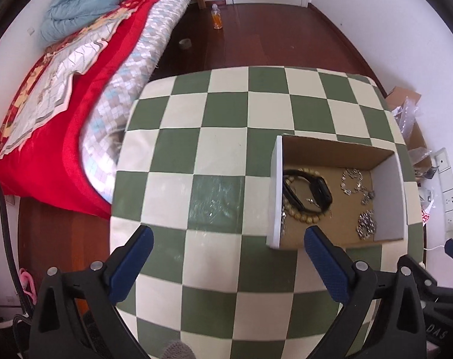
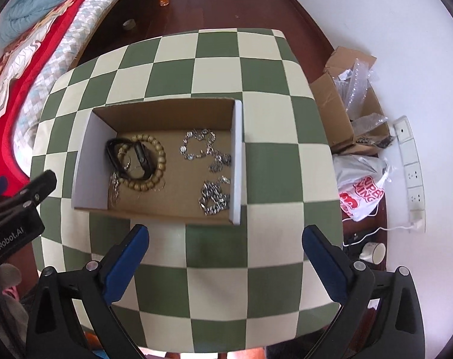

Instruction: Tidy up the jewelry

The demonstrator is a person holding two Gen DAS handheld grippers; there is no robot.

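From your left wrist camera, your left gripper (image 1: 227, 239) hovers above the green and cream checkered counter (image 1: 220, 113), its blue-padded fingers (image 1: 130, 266) spread wide and holding nothing. Ahead and to the right sits an open cardboard box (image 1: 337, 149) on the counter. Inside it, a black smartwatch (image 1: 313, 191) lies on top of a wooden bead bracelet (image 1: 304, 217) at the left side, and silver chain jewelry (image 1: 353, 181) lies at the right side. A bed with a red blanket (image 1: 62, 125) stands to the left of the counter.

From your right wrist camera, your right gripper (image 2: 226, 239) hangs just short of the box's (image 2: 166, 106) near edge, fingers (image 2: 127, 257) released and empty. The smartwatch (image 2: 141, 157) and bead bracelet (image 2: 145, 184) lie together at the left of the box floor; silver chains (image 2: 202, 146) and a second silver pile (image 2: 214, 199) lie at the right, apart from them. Part of your left gripper (image 2: 26, 197) shows at the left edge.
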